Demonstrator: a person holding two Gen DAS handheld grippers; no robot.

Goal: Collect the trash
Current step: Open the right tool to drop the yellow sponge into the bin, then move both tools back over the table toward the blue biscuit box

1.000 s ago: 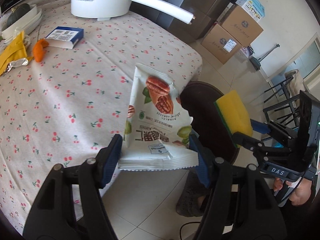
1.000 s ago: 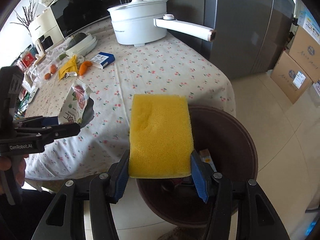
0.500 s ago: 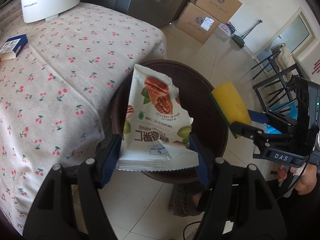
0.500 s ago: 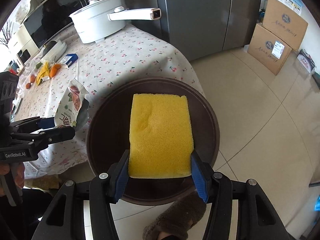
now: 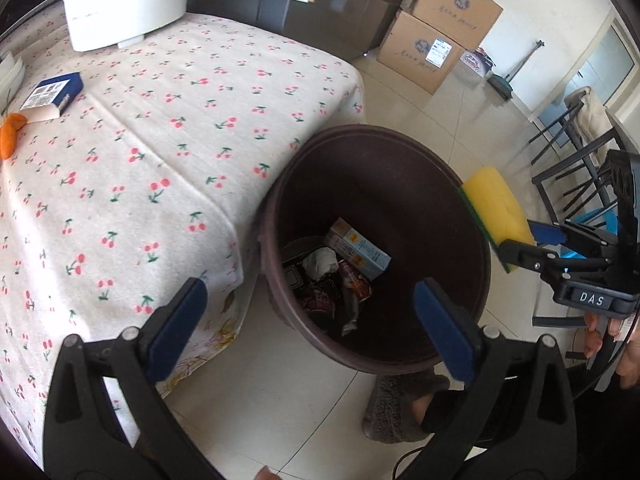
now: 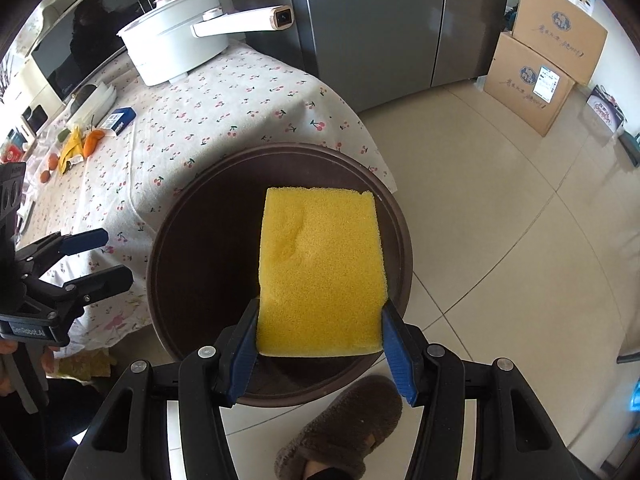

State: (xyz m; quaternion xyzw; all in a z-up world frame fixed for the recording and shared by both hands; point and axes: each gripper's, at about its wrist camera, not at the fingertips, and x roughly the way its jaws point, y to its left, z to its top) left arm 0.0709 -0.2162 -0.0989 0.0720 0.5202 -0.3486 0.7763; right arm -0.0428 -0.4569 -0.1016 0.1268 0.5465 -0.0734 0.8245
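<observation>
A table (image 5: 168, 128) under a cherry-print cloth fills the left, with a white pot (image 5: 120, 4), a blue box (image 5: 52, 94) and an orange scrap (image 5: 10, 134) on it. Just beside its corner stands the dark brown bin (image 5: 472, 216), trash lying at its bottom (image 5: 340, 268). The left gripper (image 5: 310, 328) hangs over the bin, its jaws opening wide with nothing between them. To the right, the right gripper (image 6: 322, 350) clamps a yellow sponge (image 6: 320, 268) above the bin's rim
</observation>
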